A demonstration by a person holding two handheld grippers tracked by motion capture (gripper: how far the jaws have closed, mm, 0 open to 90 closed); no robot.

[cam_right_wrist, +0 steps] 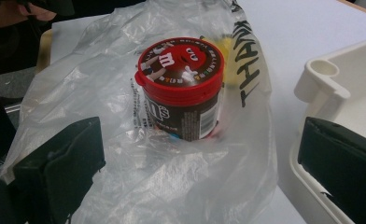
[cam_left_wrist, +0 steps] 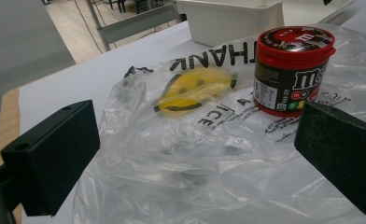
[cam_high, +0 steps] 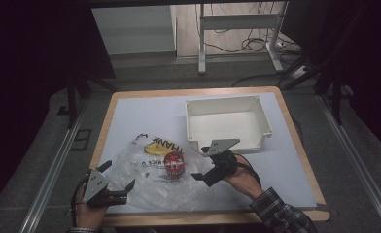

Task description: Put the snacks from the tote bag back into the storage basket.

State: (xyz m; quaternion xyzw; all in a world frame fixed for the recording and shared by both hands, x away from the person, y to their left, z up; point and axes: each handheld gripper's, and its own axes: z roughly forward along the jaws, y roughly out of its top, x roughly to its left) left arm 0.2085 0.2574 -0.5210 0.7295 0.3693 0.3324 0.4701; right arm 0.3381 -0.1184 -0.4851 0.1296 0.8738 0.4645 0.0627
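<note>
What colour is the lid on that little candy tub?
Red; the tub's lid shows best in the right gripper view.

A white bin (cam_high: 227, 124) stands open-topped on the table (cam_high: 145, 114), just beyond the right tool and near the table's far right corner. The table has a pale top with a wooden edge. On the floor well beyond both tools: a white metal frame (cam_high: 237, 29) and loose cables (cam_high: 256, 44).

Dim room, grey floor (cam_high: 324, 126), cables (cam_high: 249, 44)
</note>
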